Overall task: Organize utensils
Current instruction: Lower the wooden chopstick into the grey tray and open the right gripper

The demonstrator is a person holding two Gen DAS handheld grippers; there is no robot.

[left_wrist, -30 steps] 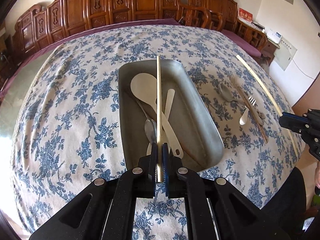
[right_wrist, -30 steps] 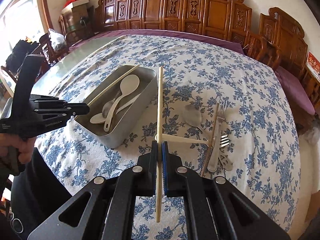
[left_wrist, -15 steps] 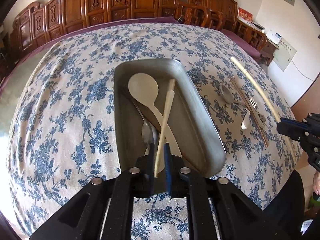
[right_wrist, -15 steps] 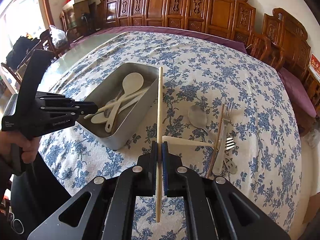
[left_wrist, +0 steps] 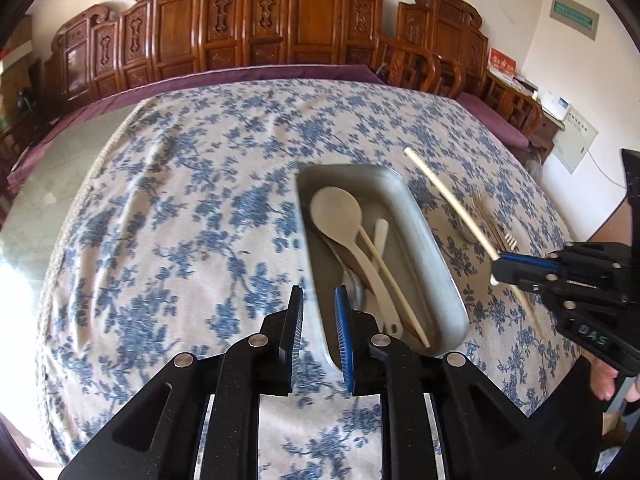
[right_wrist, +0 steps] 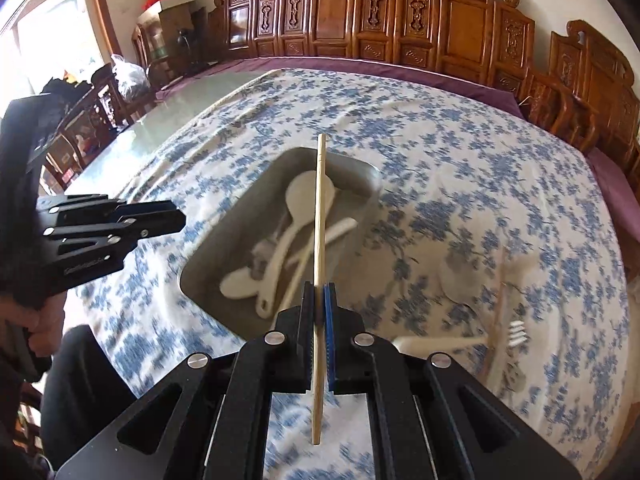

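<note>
— Left gripper?
— Jaws apart, nothing between them, hanging over the near end of the metal tray, where one chopstick lies across the pale spoons
— And the right gripper?
— Clamped on a second chopstick, poised over the tray; fork on the floral cloth

A pale chopstick hangs above the metal tray holding spoons and another chopstick.

blue-flowered tablecloth — carved wooden chairs behind
</note>
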